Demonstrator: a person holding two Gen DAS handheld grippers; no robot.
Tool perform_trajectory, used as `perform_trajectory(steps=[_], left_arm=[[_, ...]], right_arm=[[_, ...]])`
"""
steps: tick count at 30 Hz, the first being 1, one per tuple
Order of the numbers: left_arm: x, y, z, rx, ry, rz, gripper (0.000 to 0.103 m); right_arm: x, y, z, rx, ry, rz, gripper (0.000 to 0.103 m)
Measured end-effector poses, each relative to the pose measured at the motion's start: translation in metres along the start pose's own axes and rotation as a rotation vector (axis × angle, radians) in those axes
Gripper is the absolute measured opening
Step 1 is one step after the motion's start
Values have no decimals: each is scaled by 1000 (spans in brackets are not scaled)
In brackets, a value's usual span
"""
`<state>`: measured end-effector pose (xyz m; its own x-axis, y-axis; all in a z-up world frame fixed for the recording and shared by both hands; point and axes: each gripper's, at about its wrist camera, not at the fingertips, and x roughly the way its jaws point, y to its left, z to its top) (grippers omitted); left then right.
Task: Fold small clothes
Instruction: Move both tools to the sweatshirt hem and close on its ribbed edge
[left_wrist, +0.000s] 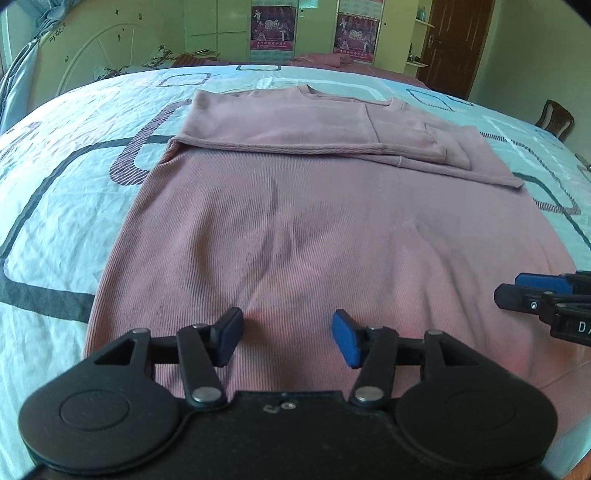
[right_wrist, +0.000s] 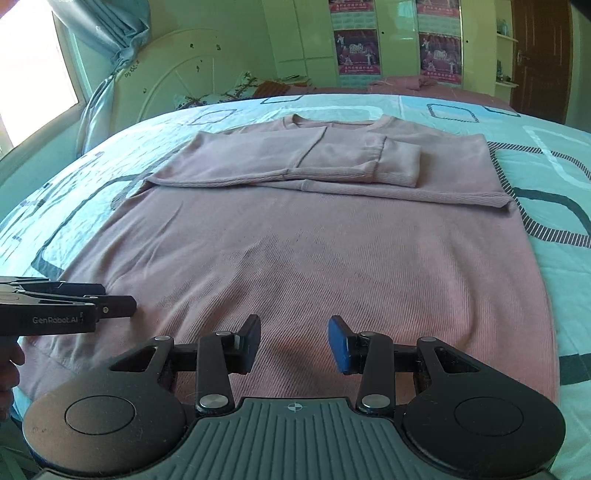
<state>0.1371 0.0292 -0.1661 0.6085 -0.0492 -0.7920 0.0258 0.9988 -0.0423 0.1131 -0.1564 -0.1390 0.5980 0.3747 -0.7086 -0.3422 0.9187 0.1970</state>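
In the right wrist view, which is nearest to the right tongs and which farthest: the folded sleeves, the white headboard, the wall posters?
1. Folded sleeves of the pink sweater: straight ahead of the right tongs, lying across the chest.
2. White headboard: far left, beyond the bedsheet.
3. Wall posters: on the back wall, behind the bed.

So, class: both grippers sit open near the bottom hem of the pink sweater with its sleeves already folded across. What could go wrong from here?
1. The left gripper and right gripper could pinch only the top layer of the pink sweater, so the fold would skew.
2. Lifting the hem may disturb the folded sleeves.
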Motion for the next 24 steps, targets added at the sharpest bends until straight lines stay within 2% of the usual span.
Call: perform_trajectory(steps=[5, 9, 11, 17, 24], left_arm=[[-9, 9, -14, 51, -16, -18, 55], [-19, 20, -27, 58, -30, -35, 56], [-25, 25, -32, 60, -35, -44, 56], [-42, 39, -41, 42, -62, -65, 56], [-68, 72, -50, -18, -107, -21, 58]], right_arm=[[-3, 1, -19, 7, 22, -73, 41], [-23, -14, -32, 74, 19, -142, 41], [-34, -20, -40, 79, 19, -202, 41], [-63, -32, -59, 121, 12, -311, 41], [-85, -38, -65, 192, -13, -352, 41]])
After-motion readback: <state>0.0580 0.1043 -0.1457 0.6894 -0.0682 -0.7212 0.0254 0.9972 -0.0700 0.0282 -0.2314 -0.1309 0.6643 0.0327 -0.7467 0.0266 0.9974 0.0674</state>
